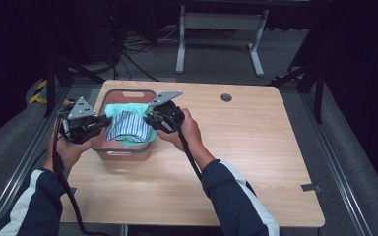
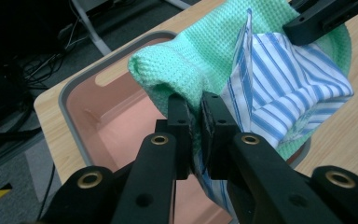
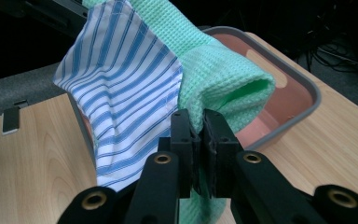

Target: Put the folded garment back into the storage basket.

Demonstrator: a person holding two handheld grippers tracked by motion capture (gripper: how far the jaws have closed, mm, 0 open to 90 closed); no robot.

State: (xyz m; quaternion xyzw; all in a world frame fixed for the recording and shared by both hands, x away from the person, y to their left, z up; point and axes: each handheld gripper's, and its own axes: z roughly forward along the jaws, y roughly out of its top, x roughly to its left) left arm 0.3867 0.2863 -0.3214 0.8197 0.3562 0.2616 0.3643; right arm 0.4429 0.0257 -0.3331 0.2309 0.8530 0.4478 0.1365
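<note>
**Two cloths held over a pink bin, desk's far left corner**

Light wood-grain desk (image 1: pixel 256 162), bare over its right half and near edge. Round grommet hole (image 1: pixel 226 97) near the far edge, right of centre. Small grey tab (image 1: pixel 311 187) at the right edge, towards the near corner. Pink bin (image 1: pixel 128 150) with grey rim near the far left corner, a slot handle in its far wall, inside mostly bare in the left gripper view.

Green waffle-weave cloth (image 2: pixel 200 51) and blue-and-white striped cloth (image 2: pixel 289 88) bunched together above the bin, stretched between both grippers. Left gripper (image 2: pixel 198 116) at the bin's left side, jaws closed narrow, pinching green cloth and striped cloth together. Right gripper (image 3: pixel 199 128) at the bin's right side, jaws likewise pinched tight on both fabrics.

Beyond the desk: grey carpet, white stand legs (image 1: pixel 220 34), loose black cables, yellow-and-black tape (image 1: pixel 38 91) on the floor at left. Dark room all round.
</note>
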